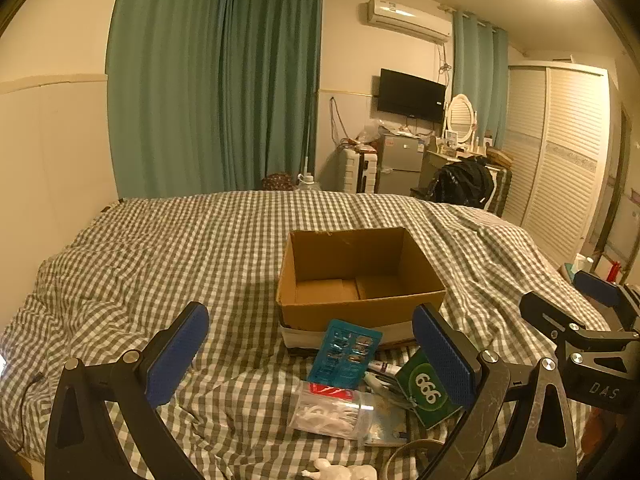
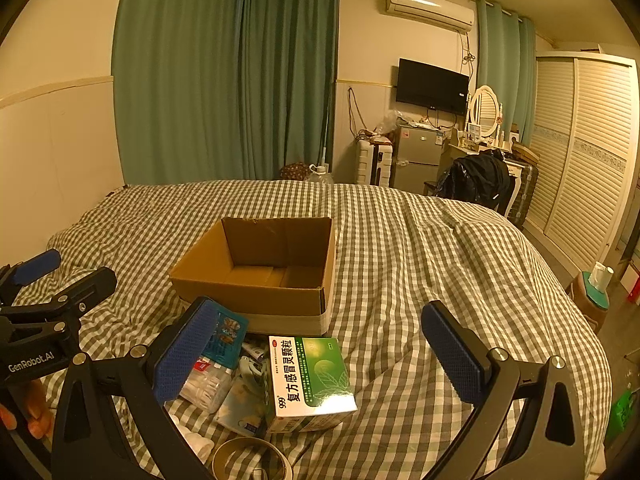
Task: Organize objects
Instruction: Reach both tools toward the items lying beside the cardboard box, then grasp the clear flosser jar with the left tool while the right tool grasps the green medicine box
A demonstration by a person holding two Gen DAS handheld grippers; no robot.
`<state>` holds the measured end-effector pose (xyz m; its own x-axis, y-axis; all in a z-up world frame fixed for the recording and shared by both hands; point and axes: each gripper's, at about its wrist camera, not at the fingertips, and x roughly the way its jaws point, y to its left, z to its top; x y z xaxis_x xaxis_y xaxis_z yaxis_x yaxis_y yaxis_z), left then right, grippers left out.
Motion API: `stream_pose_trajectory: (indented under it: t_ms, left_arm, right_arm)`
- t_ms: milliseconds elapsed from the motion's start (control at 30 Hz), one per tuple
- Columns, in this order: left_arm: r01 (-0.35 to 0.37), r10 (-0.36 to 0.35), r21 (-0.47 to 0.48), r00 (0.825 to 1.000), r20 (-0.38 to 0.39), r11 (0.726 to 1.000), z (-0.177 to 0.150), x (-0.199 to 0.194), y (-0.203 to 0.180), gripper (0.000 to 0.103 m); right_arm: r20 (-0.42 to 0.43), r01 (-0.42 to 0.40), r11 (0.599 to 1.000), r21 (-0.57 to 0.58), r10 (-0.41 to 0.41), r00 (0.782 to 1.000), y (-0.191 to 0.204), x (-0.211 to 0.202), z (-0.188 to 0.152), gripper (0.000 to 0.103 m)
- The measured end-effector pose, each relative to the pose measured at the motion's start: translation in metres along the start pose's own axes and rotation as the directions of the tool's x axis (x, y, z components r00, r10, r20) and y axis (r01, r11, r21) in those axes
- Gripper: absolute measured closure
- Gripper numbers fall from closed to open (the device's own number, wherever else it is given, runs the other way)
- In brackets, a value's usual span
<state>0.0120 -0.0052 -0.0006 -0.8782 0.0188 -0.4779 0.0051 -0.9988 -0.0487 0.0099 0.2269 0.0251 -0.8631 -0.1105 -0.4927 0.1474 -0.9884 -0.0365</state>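
Observation:
An open, empty cardboard box (image 1: 360,312) (image 2: 248,300) sits on the checked bed. In front of it lies a heap of small items: a teal blister card (image 1: 346,354) (image 2: 226,334), a clear tub of cotton swabs (image 1: 332,414) (image 2: 206,386), a green and white 999 medicine box (image 1: 426,390) (image 2: 310,380), a tape roll (image 2: 250,460) and a white figurine (image 1: 344,470). My left gripper (image 1: 316,356) hangs open above the heap. My right gripper (image 2: 320,354) is also open, over the medicine box. Each gripper shows in the other's view.
The checked duvet (image 1: 160,264) covers the whole bed. A wall and green curtains (image 1: 212,88) lie behind. A fridge (image 2: 416,160), a dressing table and a louvred wardrobe (image 2: 584,148) stand at the far right. A stool with a tissue box (image 2: 596,280) stands beside the bed.

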Motion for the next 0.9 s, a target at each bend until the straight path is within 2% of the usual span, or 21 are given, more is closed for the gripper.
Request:
stream_pose_trajectory:
  t_ms: [467, 700, 900]
  left_arm:
    - [-0.028, 0.028, 0.013, 0.999, -0.026, 1.0, -0.008, 0.01, 0.001, 0.0]
    - [-0.052, 0.054, 0.024, 0.994, -0.09, 0.998, -0.026, 0.034, 0.003, 0.0]
    - [-0.066, 0.069, 0.026, 0.982, -0.177, 0.998, -0.049, 0.066, 0.009, 0.0]
  right_arm:
    - [-0.026, -0.014, 1.0, -0.012, 0.013, 1.0, 0.002, 0.006, -0.005, 0.0]
    - [-0.142, -0.028, 0.999, -0.028, 0.024, 0.99, 0.003, 0.039, -0.024, 0.0]
    - [-0.266, -0.033, 0.999, -0.019, 0.026, 0.964, -0.002, 0.077, -0.049, 0.0]
